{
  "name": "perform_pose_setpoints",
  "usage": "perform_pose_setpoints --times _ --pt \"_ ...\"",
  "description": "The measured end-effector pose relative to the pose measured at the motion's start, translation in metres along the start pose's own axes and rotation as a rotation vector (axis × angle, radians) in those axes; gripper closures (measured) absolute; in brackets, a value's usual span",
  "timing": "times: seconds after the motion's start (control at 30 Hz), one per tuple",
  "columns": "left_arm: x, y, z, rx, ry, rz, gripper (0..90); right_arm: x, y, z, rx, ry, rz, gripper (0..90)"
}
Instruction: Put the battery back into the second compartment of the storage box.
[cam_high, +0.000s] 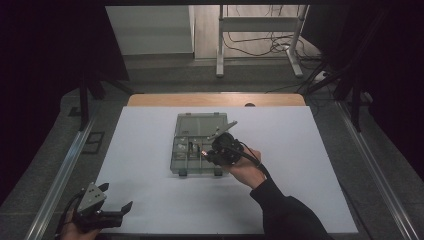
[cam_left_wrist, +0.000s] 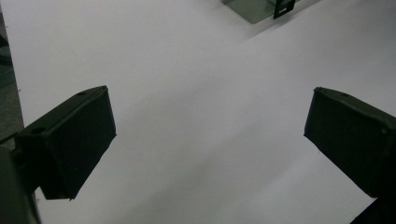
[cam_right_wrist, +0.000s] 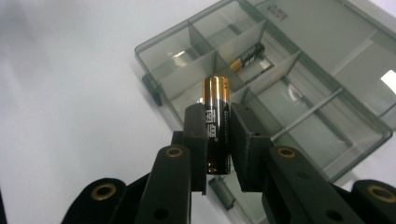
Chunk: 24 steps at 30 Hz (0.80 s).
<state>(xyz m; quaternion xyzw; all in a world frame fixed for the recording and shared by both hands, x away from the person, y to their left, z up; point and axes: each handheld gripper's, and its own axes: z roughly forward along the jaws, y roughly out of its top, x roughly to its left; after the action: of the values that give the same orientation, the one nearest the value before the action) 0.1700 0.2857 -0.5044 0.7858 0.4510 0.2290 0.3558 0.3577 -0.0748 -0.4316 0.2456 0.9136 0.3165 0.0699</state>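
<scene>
While clamped on a battery (cam_right_wrist: 216, 122), right gripper (cam_right_wrist: 217, 140) held over an open compartment box (cam_high: 181, 165) at mid-table — jaws pressed on both flanks, gold-tipped end projecting beyond the pads. Seen from above, right gripper (cam_high: 216, 148) over the box's near-right cells; lid (cam_high: 200, 123) folded back on the far side. Second battery (cam_right_wrist: 248, 59) lying in a middle cell, beside a divider (cam_right_wrist: 273, 72).

Left gripper (cam_high: 114, 207) parked at the near-left table (cam_high: 300, 150) corner, well apart from the box, jaws spread wide, nothing between them.

Likely faults from this state:
- Slip or pivot in the grip — smooth round casing, contact on two narrow strips only; a jolt could swing or drop the battery.
- Strike on a divider if lowered off-centre; battery then left propped across two cells.
- Box pushed across the smooth sheet under side pressure, since no second tool steadies it.
- Release from too high: bounce, roll into the wrong cell.
</scene>
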Motion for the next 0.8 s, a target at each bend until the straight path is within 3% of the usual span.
perform_pose_setpoints --times 0.43,0.8 --pt "0.001 0.0 0.0 -0.003 -0.004 0.001 2.2 -0.004 0.033 0.024 0.016 -0.003 0.0 77.3" --pt "0.0 0.0 -0.001 -0.006 -0.007 0.001 2.2 -0.017 0.048 0.049 0.049 -0.044 0.047 77.3"
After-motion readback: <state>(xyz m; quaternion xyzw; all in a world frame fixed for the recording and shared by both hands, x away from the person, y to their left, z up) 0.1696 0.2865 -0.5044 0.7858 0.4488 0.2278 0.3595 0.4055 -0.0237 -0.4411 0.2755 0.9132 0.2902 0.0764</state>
